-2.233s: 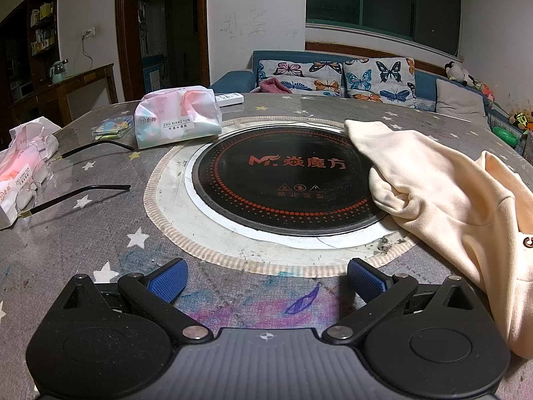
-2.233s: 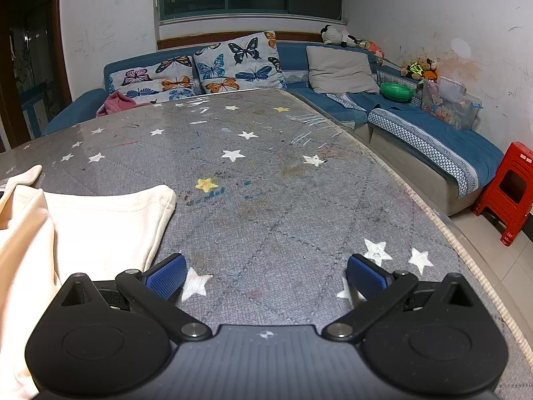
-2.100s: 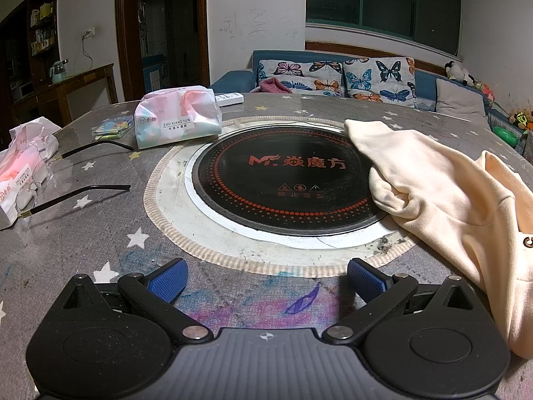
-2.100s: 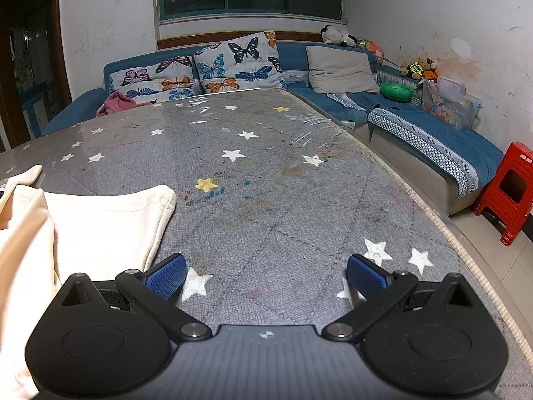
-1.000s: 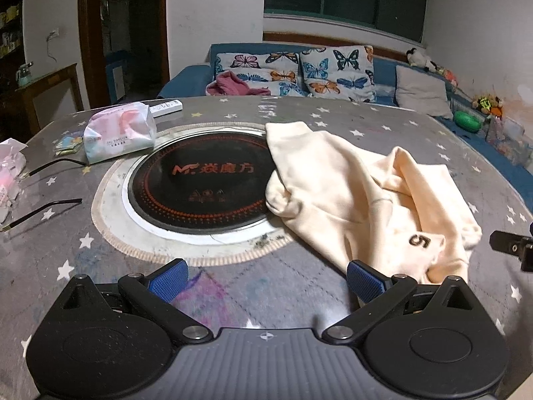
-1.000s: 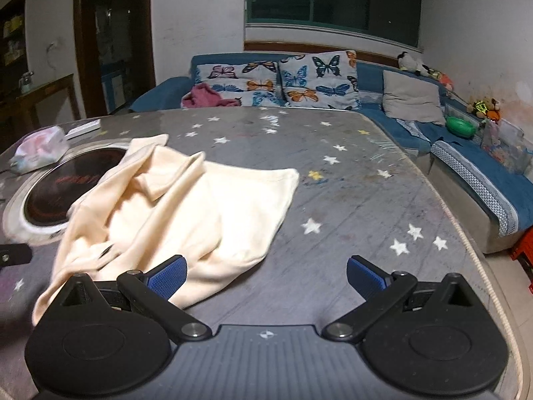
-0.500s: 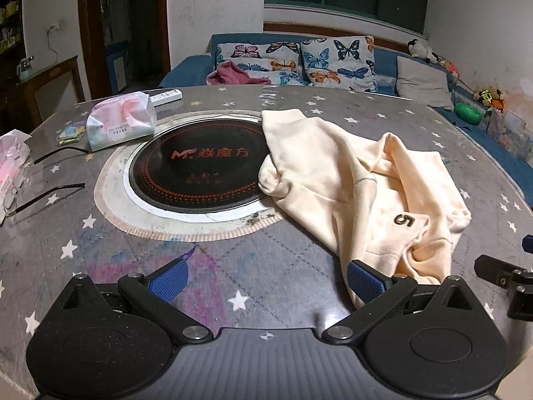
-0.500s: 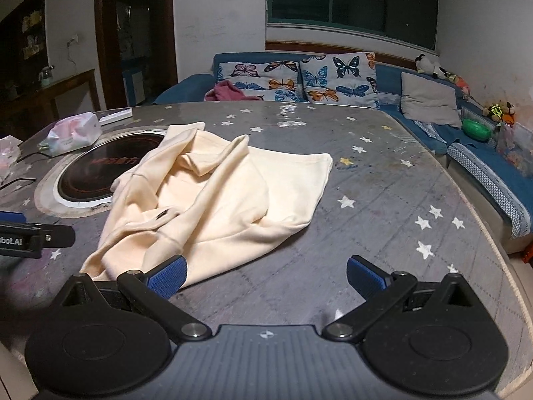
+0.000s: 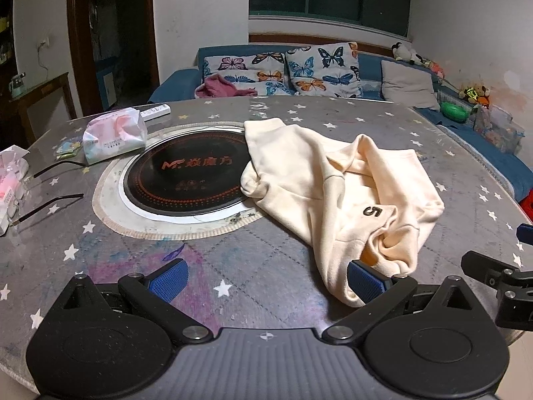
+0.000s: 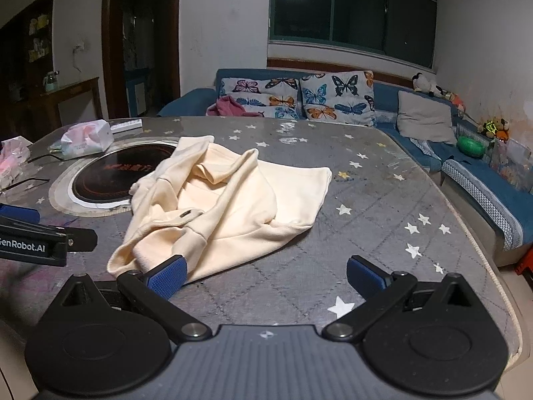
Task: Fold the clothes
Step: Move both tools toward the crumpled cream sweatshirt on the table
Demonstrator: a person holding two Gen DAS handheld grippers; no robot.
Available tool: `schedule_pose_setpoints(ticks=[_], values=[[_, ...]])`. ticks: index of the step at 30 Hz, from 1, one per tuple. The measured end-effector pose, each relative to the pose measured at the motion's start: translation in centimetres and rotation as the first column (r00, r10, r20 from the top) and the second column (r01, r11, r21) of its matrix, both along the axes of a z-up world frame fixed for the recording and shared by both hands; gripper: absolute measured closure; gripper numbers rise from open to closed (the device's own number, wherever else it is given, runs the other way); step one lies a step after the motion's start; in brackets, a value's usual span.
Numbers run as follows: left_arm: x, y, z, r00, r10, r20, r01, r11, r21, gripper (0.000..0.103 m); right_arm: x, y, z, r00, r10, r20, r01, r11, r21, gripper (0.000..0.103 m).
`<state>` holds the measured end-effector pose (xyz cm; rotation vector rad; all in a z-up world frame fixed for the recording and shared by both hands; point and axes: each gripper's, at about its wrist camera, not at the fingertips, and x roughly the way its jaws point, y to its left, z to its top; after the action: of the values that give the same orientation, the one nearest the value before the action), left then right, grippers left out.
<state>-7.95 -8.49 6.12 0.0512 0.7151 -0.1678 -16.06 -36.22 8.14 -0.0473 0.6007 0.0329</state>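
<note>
A cream sweatshirt (image 9: 339, 186) with a black "5" lies crumpled on the grey star-patterned table; it also shows in the right wrist view (image 10: 226, 200). My left gripper (image 9: 266, 278) is open and empty at the table's near edge, its right fingertip beside the garment's near end. My right gripper (image 10: 266, 275) is open and empty, its left fingertip just in front of the garment's near hem. Each gripper shows at the edge of the other's view.
A round black induction hob (image 9: 186, 175) is set in the table (image 9: 233, 260), partly under the sweatshirt. A tissue pack (image 9: 115, 135), a remote (image 9: 155, 111), glasses (image 9: 50, 200) and a packet (image 9: 10, 173) lie at left. A blue sofa (image 9: 333, 73) stands behind.
Both grippers have pulled back and risen from close over the table to its near edge, so the whole sweatshirt is now in view. Both stay open.
</note>
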Motion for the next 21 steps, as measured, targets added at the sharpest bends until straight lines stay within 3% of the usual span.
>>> schedule_pose_setpoints(ticks=[21], values=[[-2.3,-1.8,0.8,1.0,-0.008,0.024,0.008,1.0,0.021,0.0,-1.7,0.2,0.1,0.998,0.055,0.029,-0.056,0.998,0.027,0.0]])
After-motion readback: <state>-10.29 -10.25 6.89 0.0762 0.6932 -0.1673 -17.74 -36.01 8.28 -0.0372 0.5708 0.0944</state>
